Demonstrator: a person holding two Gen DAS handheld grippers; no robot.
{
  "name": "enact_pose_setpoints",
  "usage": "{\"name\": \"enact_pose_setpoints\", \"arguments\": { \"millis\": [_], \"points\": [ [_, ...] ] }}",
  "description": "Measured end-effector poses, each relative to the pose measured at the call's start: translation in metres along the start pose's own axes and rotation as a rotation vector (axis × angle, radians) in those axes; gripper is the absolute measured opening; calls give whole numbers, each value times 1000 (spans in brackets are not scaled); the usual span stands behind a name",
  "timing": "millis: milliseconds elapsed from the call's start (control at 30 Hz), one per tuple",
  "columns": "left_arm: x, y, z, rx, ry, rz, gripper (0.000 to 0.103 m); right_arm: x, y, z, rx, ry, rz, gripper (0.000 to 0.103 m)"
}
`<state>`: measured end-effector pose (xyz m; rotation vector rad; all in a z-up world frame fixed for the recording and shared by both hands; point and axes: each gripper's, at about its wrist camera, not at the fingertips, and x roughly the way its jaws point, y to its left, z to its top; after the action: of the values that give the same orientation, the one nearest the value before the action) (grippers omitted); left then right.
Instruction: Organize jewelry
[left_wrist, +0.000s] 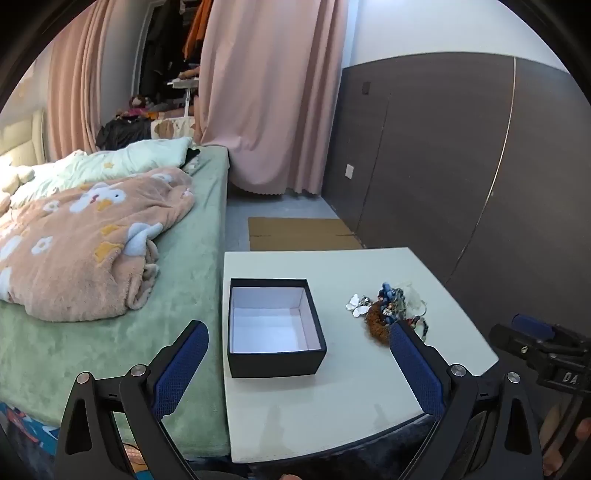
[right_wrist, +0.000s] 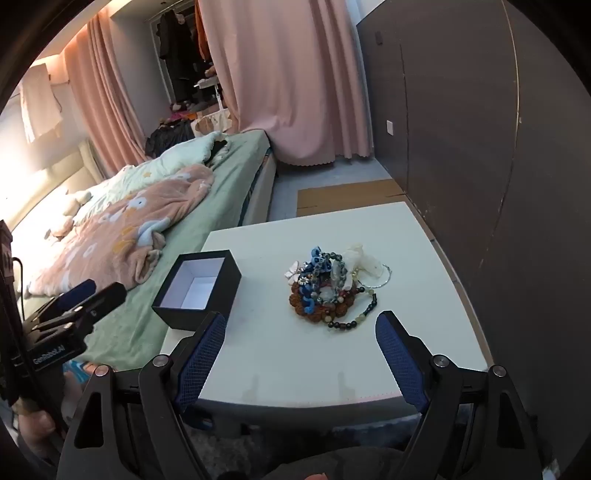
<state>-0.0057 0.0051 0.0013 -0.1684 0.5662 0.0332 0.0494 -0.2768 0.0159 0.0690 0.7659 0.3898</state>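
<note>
A black box (left_wrist: 275, 328) with a white inside stands open and empty on the left part of a small white table (left_wrist: 332, 391). To its right lies a tangled pile of jewelry (left_wrist: 391, 310): bead bracelets, a brown bead ring, blue pieces and a white butterfly clip. My left gripper (left_wrist: 297, 336) hovers open over the table's near edge, its fingers either side of the box. In the right wrist view the jewelry pile (right_wrist: 328, 288) lies ahead of my right gripper (right_wrist: 301, 325), which is open and empty above the table (right_wrist: 295, 362). The box (right_wrist: 197, 288) sits to its left.
A bed (left_wrist: 110, 295) with a green sheet and a pink flowered blanket (left_wrist: 85, 243) borders the table's left side. A dark panelled wall (left_wrist: 461, 166) runs along the right. Flat cardboard (left_wrist: 299, 232) lies on the floor beyond the table, before pink curtains (left_wrist: 273, 96).
</note>
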Motion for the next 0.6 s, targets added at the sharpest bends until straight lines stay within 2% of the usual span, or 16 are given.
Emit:
{"name": "enact_pose_setpoints", "arguments": {
  "millis": [100,133,400,600],
  "points": [
    [-4,3,-3,-30,-12,-5,98,-3,-4,-1,-2,1,-12,84],
    [-4,-2,5,-13,39,-4,98,-6,-8,-2,1,2,-11,84],
    [-13,-9,6,16,25,-27,98,-8,4,0,5,-7,-28,84],
    [-10,-8,4,13,31,-26,98,-11,-3,0,28,-14,-15,84]
  ]
}}
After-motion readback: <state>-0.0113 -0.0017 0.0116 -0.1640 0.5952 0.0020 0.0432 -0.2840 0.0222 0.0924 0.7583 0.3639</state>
